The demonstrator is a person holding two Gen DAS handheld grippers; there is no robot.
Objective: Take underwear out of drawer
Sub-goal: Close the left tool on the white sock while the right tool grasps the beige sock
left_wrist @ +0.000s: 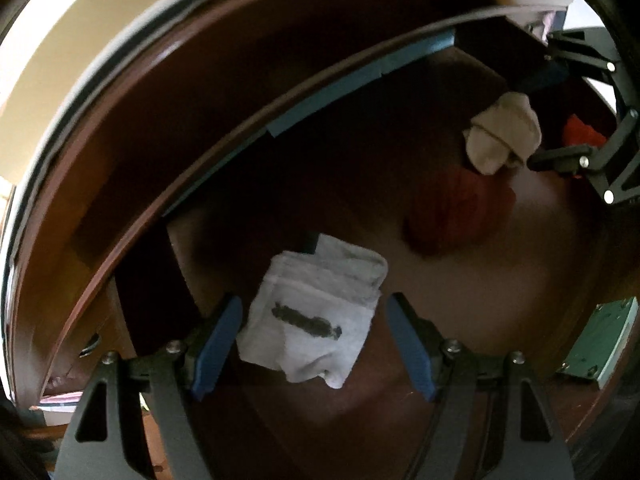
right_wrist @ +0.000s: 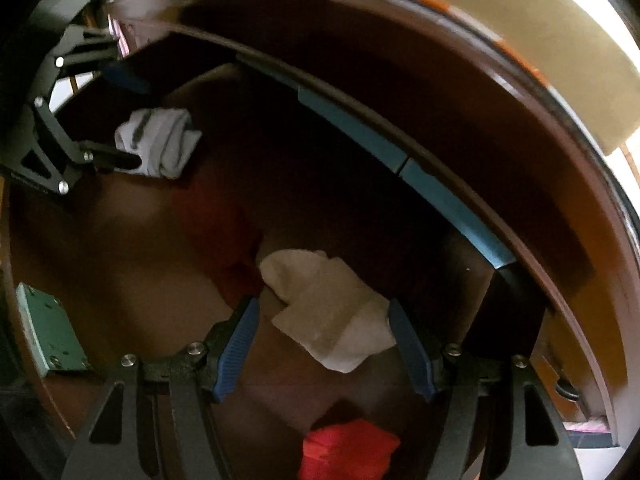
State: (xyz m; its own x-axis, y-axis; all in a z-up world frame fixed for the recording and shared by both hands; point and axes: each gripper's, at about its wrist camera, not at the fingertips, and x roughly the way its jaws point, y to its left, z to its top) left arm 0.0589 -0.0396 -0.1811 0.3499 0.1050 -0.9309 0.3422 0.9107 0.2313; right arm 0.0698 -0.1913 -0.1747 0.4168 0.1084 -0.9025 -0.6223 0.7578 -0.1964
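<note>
An open brown wooden drawer (left_wrist: pixel 480 312) holds folded garments. A white folded piece with a dark mark (left_wrist: pixel 320 320) lies on the drawer floor. My left gripper (left_wrist: pixel 313 303) hangs open over it, one blue pad on each side, not pressing. In the right wrist view a cream folded piece (right_wrist: pixel 332 316) lies on the floor of the drawer (right_wrist: pixel 140 264). My right gripper (right_wrist: pixel 322 305) stands open astride that piece. Each view shows the other gripper open over its piece: the right gripper (left_wrist: pixel 554 114) by the cream piece (left_wrist: pixel 504 132), the left gripper (right_wrist: pixel 124 118) by the white piece (right_wrist: pixel 160 140).
A dark red garment (left_wrist: pixel 460 208) lies between the two pieces, dim in shadow. A bright red piece (right_wrist: pixel 348 448) sits near the right gripper. A green metal plate (left_wrist: pixel 600 344) is fixed to the drawer's front wall. Blue tape (right_wrist: pixel 360 132) lines the frame edge above the drawer.
</note>
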